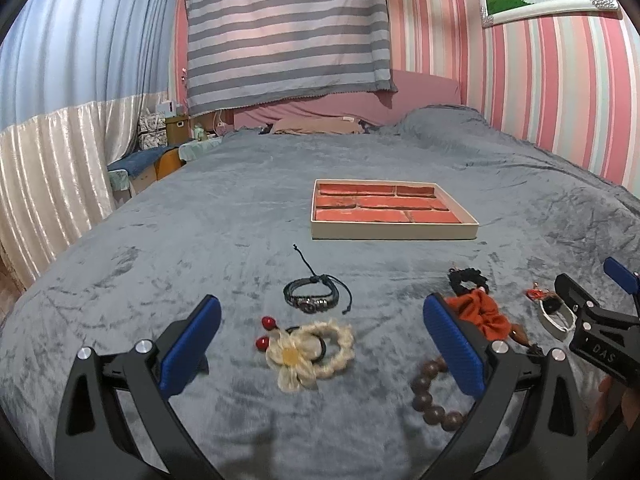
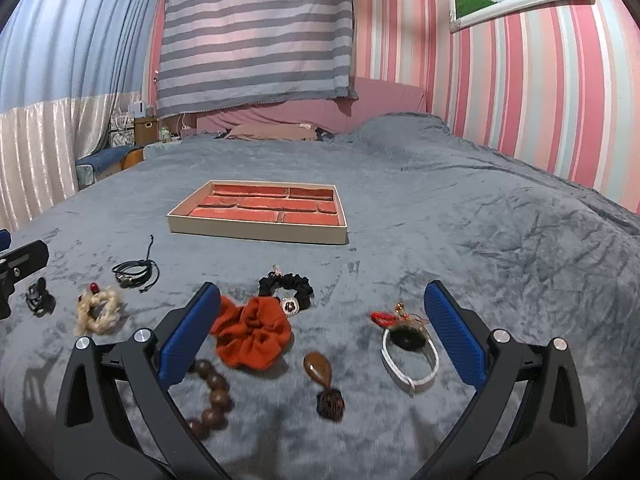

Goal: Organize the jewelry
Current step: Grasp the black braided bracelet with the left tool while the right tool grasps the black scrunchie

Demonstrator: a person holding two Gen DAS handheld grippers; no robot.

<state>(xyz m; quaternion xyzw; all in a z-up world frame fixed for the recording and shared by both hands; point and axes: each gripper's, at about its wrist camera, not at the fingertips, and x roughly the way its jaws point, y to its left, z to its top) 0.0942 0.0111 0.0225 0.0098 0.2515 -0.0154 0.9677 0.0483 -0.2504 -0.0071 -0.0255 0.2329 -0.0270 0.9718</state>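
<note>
Landmark: shallow cream tray [image 1: 394, 234] with brick-patterned red lining, lying on the grey bedspread [image 1: 200, 216]; all jewelry lies nearer the cameras than the tray, none inside it.
Left gripper [image 1: 320, 346]: fingers spread wide, holding nothing, above the bedspread.
Cream flower hair tie [image 1: 308, 354]: between the left fingers, touching neither; two red beads at its edge.
Black cord bracelet [image 1: 314, 299]: between the flower hair tie and the tray, just ahead of the left fingertips.
Wooden bead bracelet [image 2: 212, 394]: partly behind the right gripper's left finger.
Right gripper [image 2: 322, 344]: fingers spread wide, holding nothing.
Orange scrunchie [image 2: 252, 336]: between the right fingers, close to the left one.
Black scrunchie [image 2: 286, 286]: on the tray side of the orange scrunchie, touching it.
Brown pendant [image 2: 320, 368]: between the right fingers, farther from the tray than the orange scrunchie.
White bracelet [image 2: 408, 360]: just inside the right finger, a red charm at its tray end.
</note>
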